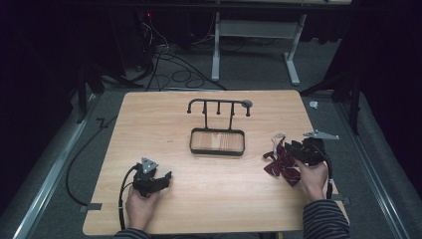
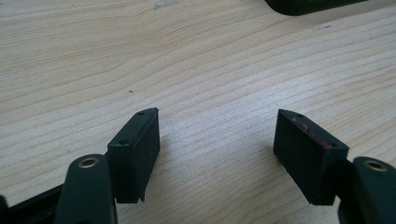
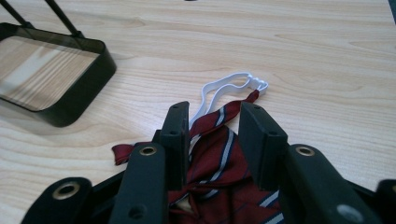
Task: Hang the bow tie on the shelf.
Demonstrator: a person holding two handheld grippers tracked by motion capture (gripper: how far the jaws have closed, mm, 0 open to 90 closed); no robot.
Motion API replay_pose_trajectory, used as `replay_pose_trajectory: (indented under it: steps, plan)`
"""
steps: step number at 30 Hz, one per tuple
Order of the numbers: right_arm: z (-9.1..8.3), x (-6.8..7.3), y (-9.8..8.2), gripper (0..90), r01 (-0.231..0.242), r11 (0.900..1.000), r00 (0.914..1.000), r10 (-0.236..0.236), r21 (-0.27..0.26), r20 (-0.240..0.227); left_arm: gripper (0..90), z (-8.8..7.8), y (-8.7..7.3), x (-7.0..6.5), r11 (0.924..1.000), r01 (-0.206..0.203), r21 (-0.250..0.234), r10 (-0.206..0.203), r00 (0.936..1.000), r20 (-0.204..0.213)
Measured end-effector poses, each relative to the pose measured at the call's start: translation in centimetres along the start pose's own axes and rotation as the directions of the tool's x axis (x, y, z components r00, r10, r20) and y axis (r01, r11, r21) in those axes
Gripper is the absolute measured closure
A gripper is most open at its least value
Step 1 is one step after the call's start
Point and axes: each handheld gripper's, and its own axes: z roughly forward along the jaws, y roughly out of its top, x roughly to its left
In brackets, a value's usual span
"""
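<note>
Two black jaws of the right gripper [image 3: 214, 140] stand partly open astride the dark red striped cloth bow tie [image 3: 219, 158], which lies right of the black wire tray-and-hook stand [image 1: 217, 142]; whether they pinch it I cannot tell. Left gripper [image 2: 217, 154], left of that stand, gapes wide over bare wooden table [image 2: 140, 56], hand resting.
</note>
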Motion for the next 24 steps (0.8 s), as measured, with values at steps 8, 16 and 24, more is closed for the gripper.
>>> replay_pose_trajectory:
  steps: [8, 16, 24]
  plan:
    - [1.5, -0.1, 1.2, 65.6, -0.002, 1.0, 0.9998, 0.001, 0.031, 0.02, 32.0, 0.0, 0.0, 0.0, 1.0, 0.0, 0.0, 0.0, 1.0, 0.0]
    - [3.1, 0.0, 2.0, 64.4, -0.026, 0.998, 0.9991, 0.024, 0.065, 0.036, 31.8, 0.0, 0.0, 0.0, 1.0, -0.001, 0.0, 0.001, 1.0, -0.001]
    - [4.9, -0.1, 1.9, 64.0, -0.043, 0.994, 0.9977, 0.038, 0.103, 0.057, 31.8, 0.0, 0.0, 0.0, 1.0, -0.001, 0.001, 0.001, 1.0, -0.001]
